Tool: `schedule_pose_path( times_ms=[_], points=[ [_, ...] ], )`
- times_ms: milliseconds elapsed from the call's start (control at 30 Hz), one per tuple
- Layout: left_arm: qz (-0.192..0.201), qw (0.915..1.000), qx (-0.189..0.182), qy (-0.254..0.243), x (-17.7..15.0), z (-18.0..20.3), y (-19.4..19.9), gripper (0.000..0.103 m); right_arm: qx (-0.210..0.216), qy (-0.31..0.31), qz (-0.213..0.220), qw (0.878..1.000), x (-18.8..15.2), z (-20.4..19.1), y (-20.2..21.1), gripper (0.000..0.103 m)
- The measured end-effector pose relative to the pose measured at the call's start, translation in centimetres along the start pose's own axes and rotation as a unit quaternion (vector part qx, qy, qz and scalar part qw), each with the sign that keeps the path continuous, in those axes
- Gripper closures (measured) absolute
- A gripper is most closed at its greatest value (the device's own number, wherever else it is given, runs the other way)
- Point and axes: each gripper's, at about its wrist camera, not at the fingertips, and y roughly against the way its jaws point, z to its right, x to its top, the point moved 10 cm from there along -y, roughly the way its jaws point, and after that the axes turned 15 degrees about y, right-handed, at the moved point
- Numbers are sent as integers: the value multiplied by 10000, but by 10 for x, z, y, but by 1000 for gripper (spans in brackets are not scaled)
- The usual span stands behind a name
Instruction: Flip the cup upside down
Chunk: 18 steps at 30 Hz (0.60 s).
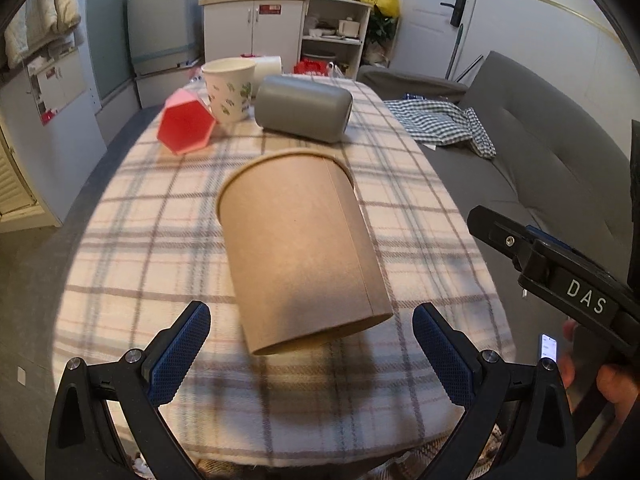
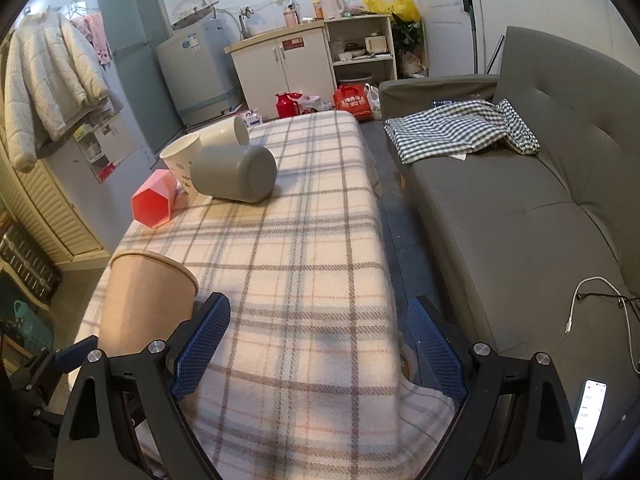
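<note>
A brown paper cup (image 1: 300, 248) stands upright on the plaid tablecloth (image 1: 160, 240), rim up. My left gripper (image 1: 312, 356) is open, its blue pads either side of the cup's base without touching. In the right wrist view the same cup (image 2: 144, 300) stands at the table's near left edge. My right gripper (image 2: 320, 344) is open and empty over the table's near right part, to the right of the cup. The right gripper's body shows in the left wrist view (image 1: 560, 276).
At the table's far end are a pink hexagonal cup (image 1: 186, 124) on its side, a white printed cup (image 1: 230, 88) upright, a grey cup (image 1: 304, 108) on its side and a white cup (image 2: 224, 130) on its side. A grey sofa (image 2: 520, 208) with checked cloth is right.
</note>
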Motion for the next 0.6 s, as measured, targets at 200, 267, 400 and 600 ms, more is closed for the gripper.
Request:
schedule_pose_path(
  times_ms=[200,267,400,600],
  points=[
    [-111,9999,-70,-22,-4,1,-10,1,3,-31,-145,9999,-6,2,-10,12],
    [-127,9999,-92,-52,-4,2,-11,1,8,-30,-158,9999,-6,1,-10,12],
    [-111,9997,-162,-144,-3,3,-7,15,-11,8,-162,9999,-6,-1,-10,12],
    [-85,9997,-174,-163,0,1,-1,20,-14,100,-142,9998,-4,-9,-6,12]
  ],
)
